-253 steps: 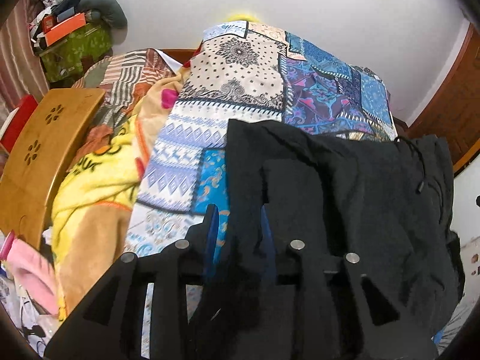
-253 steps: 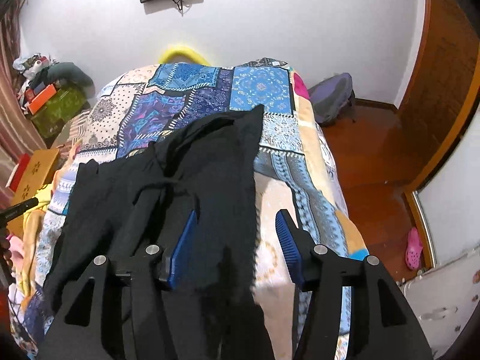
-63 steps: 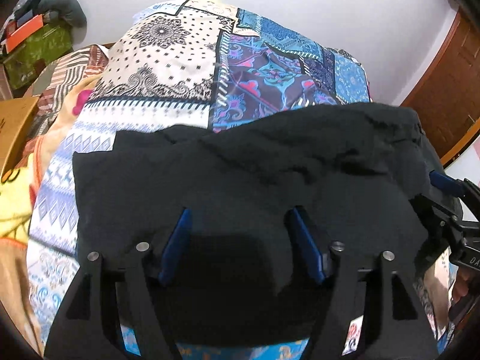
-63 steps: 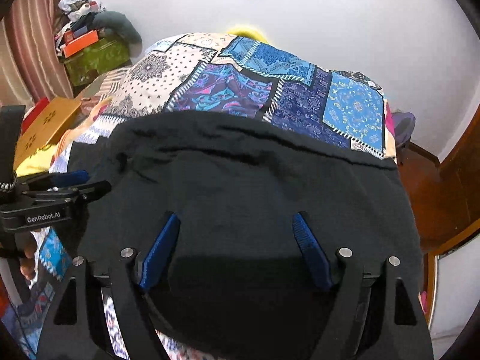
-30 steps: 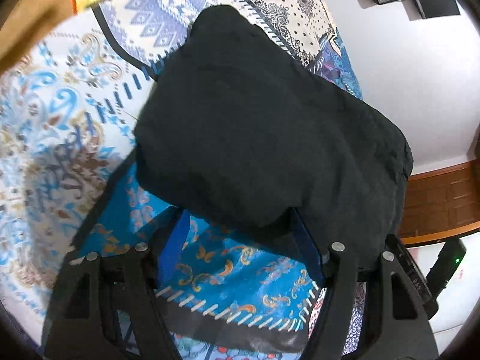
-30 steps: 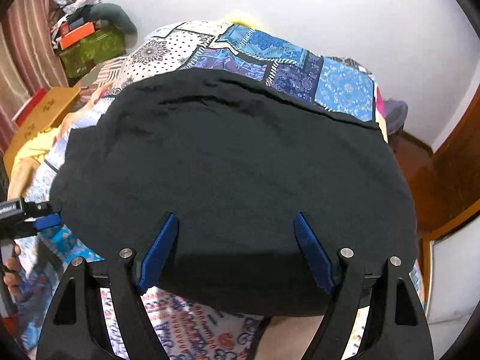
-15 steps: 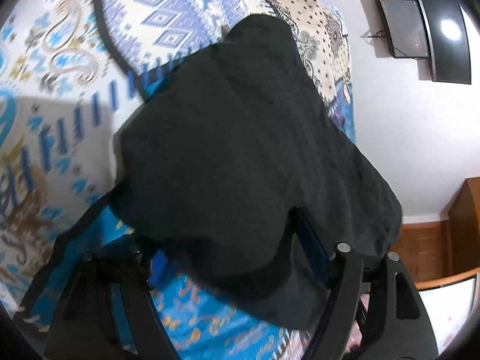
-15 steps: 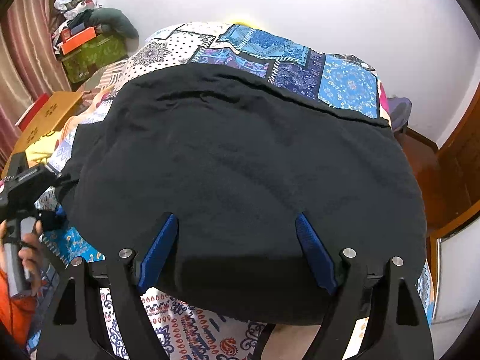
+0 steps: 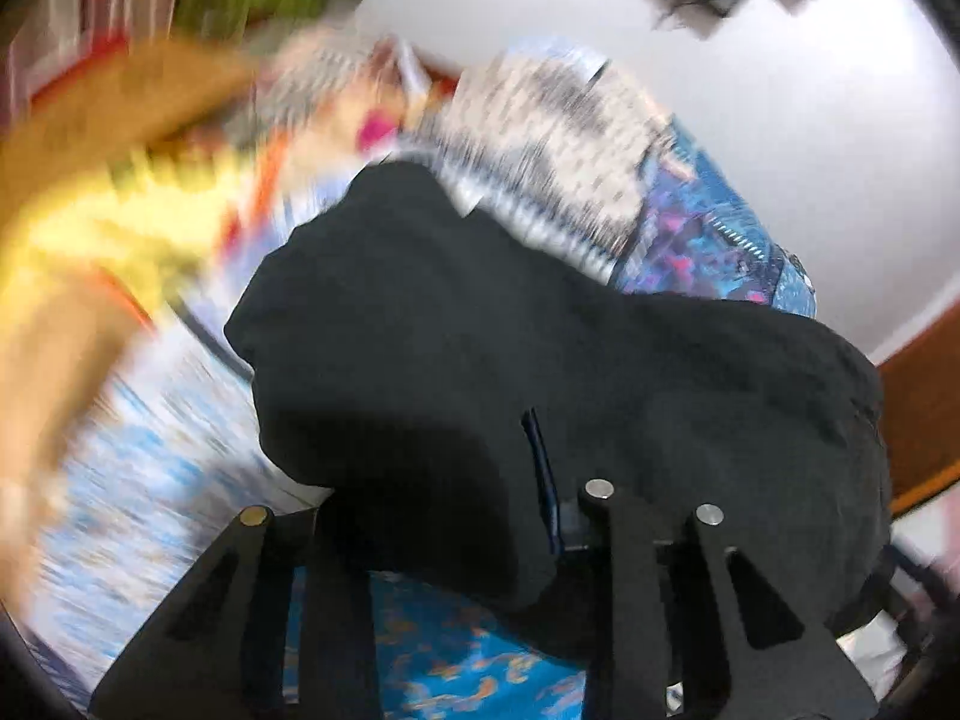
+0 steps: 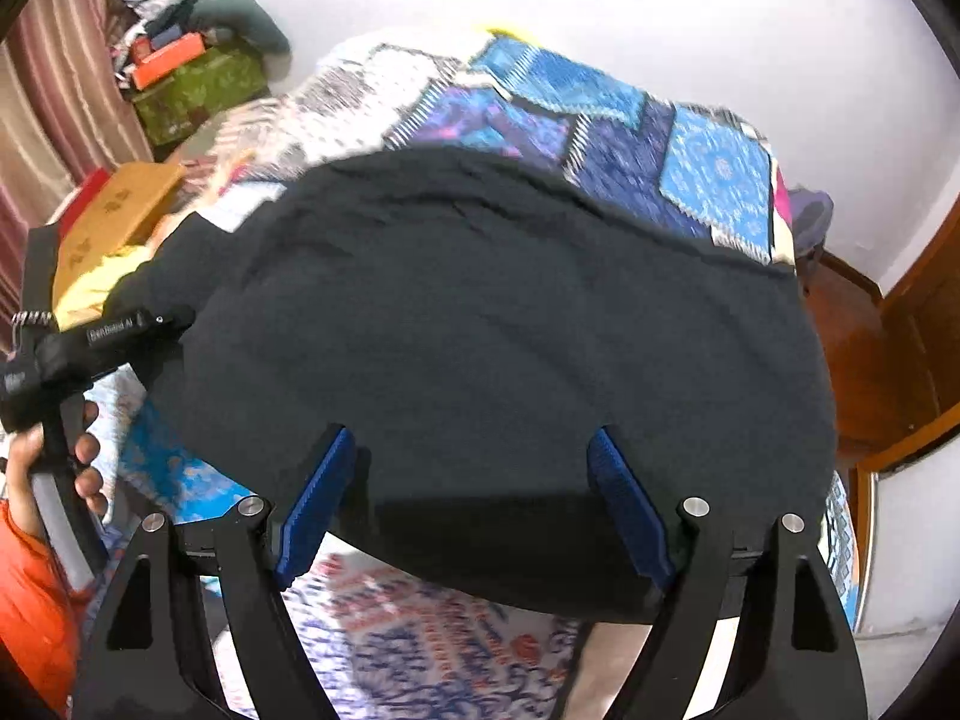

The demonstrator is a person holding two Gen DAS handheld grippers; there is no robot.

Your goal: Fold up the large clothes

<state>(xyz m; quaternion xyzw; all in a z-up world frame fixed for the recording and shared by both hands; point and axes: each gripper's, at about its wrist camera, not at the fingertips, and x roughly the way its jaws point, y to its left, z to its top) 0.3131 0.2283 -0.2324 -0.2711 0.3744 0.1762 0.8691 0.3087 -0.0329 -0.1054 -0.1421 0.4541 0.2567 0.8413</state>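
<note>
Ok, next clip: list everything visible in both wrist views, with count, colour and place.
Garment: one, black, folded, on the bed's near end.
Bedspread: one, blue-purple-white patchwork, covering the bed.
Blanket: one, yellow, blurred, left of the bedspread.
Board: one, tan wood, at the bed's left edge.
Box: one, green, far left corner, clutter on top.
Curtain: one, brown-striped, left wall.
Left gripper: black, jaws just closing on the garment's left edge.
Hand: one, orange sleeve, holding the left gripper.
Right gripper: blue pads, open.

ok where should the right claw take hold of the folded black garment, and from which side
Probably the near edge of the black garment, which lies between the open right claw pads. Come in from the near side, low over the patchwork bedspread, since that edge bulges toward the claw.
</note>
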